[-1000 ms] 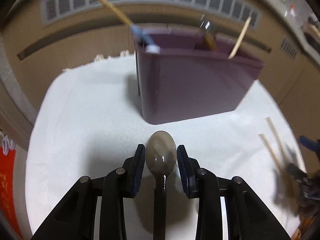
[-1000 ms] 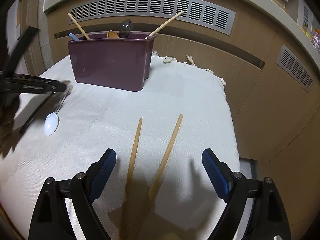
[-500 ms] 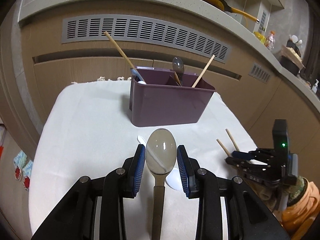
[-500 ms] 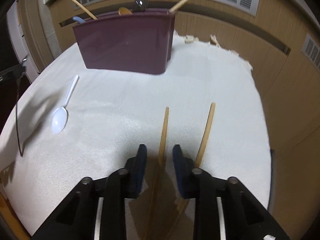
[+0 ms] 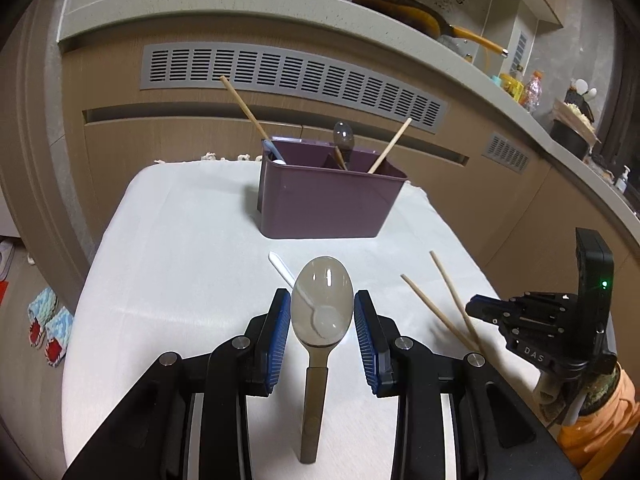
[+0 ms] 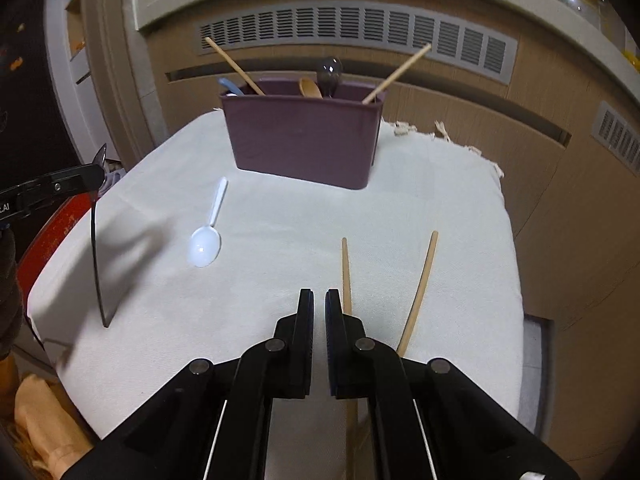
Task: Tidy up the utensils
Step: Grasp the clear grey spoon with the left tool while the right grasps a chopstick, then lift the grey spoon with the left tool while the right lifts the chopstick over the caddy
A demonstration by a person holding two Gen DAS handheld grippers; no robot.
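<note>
On white cloth (image 6: 280, 232): two slim pale wooden chopsticks (image 6: 418, 292).

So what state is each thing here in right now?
Metal spoon: held by its bowl, handle hanging down.
Left fingers: shut on that spoon.
Right fingers: just closed, shut, nothing between them.
Chopsticks: lying on the cloth, ungripped.
White spoon: lying on the cloth, bowl up.
Holder: upright, utensils standing inside.
</note>
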